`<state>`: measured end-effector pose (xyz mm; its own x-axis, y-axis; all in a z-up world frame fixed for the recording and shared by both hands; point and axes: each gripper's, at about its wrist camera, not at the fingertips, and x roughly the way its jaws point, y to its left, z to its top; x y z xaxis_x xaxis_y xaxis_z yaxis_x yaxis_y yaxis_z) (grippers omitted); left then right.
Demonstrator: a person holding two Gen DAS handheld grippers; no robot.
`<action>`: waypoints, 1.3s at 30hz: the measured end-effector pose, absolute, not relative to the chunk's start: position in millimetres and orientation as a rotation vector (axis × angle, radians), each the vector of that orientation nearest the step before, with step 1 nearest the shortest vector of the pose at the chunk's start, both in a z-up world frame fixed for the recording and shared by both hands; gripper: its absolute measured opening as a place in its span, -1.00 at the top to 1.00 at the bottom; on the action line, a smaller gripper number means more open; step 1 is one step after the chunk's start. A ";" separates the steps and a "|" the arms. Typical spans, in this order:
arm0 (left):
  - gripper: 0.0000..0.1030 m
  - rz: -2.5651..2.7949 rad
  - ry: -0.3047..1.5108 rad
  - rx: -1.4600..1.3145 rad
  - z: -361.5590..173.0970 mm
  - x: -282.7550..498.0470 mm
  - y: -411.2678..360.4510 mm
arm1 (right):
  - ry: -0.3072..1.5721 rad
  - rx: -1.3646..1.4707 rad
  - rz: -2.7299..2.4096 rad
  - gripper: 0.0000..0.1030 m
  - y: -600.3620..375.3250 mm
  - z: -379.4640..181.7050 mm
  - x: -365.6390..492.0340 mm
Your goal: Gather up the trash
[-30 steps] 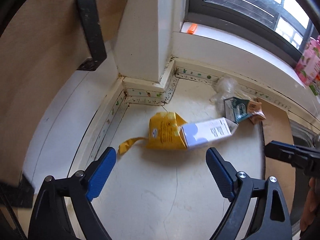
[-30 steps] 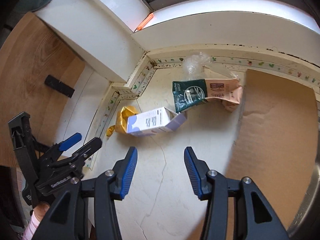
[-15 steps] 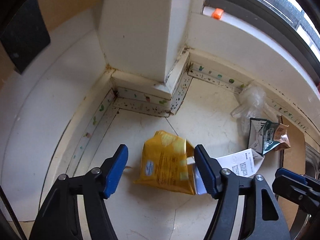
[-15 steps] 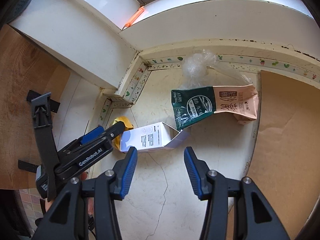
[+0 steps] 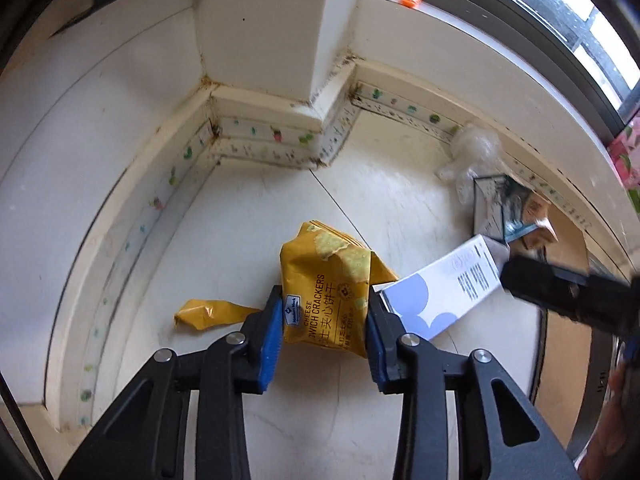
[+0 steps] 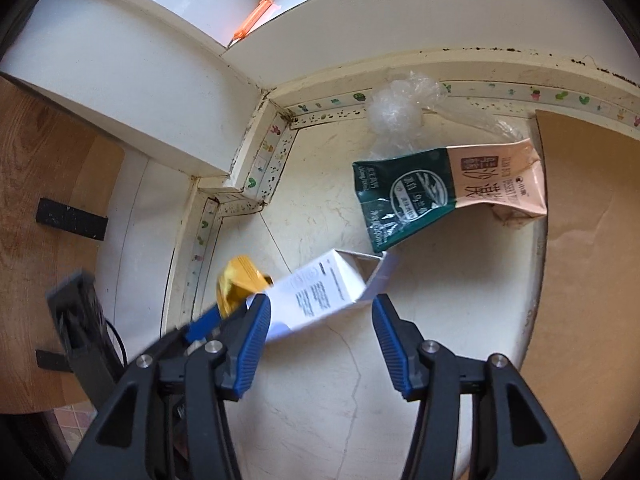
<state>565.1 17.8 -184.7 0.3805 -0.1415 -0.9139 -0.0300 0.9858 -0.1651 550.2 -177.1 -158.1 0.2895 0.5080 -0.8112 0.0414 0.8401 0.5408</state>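
1. A cream marble table (image 5: 248,208) with fine cracks runs into a white wall corner, edged by a strip of tape printed with small green plants (image 6: 280,136).
2. Above it, a white window sill carries a small orange piece (image 5: 412,0); a brown cardboard sheet (image 6: 592,240) covers the table's right side.
3. The left hand-held gripper (image 5: 322,340) pinches a crinkled yellow cheese-cracker packet (image 5: 324,292) between its blue pads, with a torn yellow strip (image 5: 212,314) just beside it.
4. A white and lilac paper carton (image 6: 316,296), its end flap open, touches the packet.
5. The right hand-held gripper (image 6: 320,336) hangs spread apart around that carton's near end, gripping nothing.
6. Farther back lie a flattened green and peach drink carton (image 6: 440,196) and crumpled clear plastic wrap (image 6: 400,108).
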 end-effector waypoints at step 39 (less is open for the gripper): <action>0.40 -0.123 1.104 -0.173 -90.9 383.8 45.1 | 1.299 0.324 0.225 0.26 -150.4 -129.9 442.9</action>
<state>383.8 45.1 -90.9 0.4452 -0.1842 -0.8763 0.0128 0.9798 -0.1995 442.9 -150.4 -129.9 0.2566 0.3419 -0.9040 0.0176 0.9335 0.3581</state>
